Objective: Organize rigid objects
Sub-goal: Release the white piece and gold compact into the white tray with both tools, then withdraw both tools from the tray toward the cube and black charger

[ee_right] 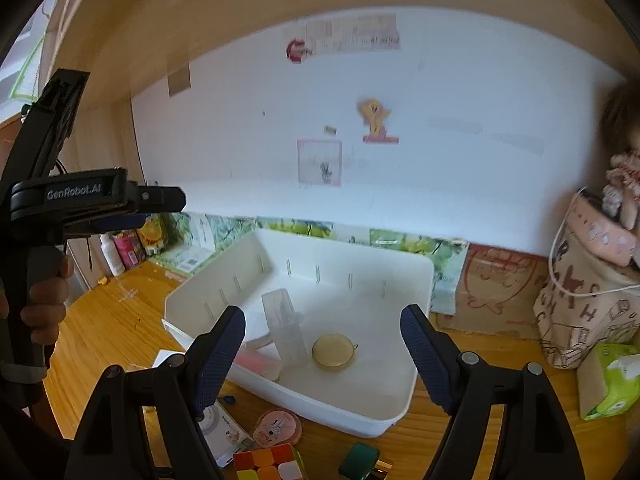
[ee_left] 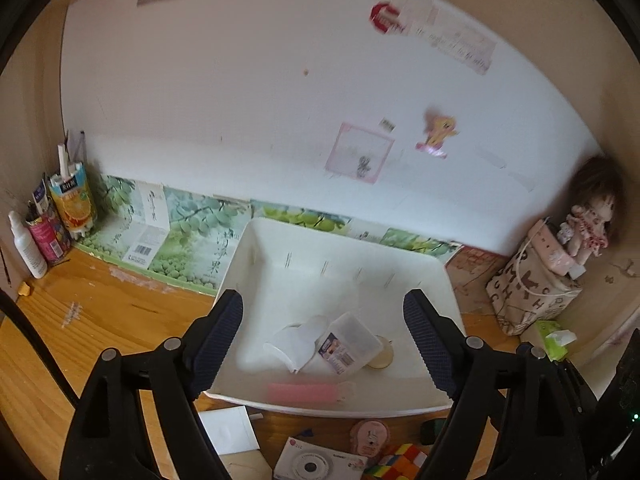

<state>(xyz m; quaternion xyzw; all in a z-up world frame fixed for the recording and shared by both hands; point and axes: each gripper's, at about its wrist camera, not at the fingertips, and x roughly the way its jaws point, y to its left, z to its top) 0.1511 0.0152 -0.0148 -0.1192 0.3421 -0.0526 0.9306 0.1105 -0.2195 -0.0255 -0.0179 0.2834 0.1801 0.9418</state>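
One white bin (ee_left: 436, 276), two clear containers (ee_left: 352, 336), one cube (ee_right: 266, 462), two grippers (ee_left: 324, 344)

At nine o'clock in the left wrist view, a white spray bottle (ee_left: 27, 246), a pink can (ee_left: 49, 233) and an orange juice carton (ee_left: 74, 200) holding pens stand in the corner of the wooden counter (ee_left: 100, 320). At three o'clock a doll (ee_left: 588, 216) sits on a pink case (ee_left: 550, 248) atop a lettered fabric bag (ee_left: 528, 296), with a green tissue pack (ee_left: 554, 338) just beside it. On the white wall (ee_left: 240, 80), a pony sticker (ee_left: 436, 132) is at one o'clock.
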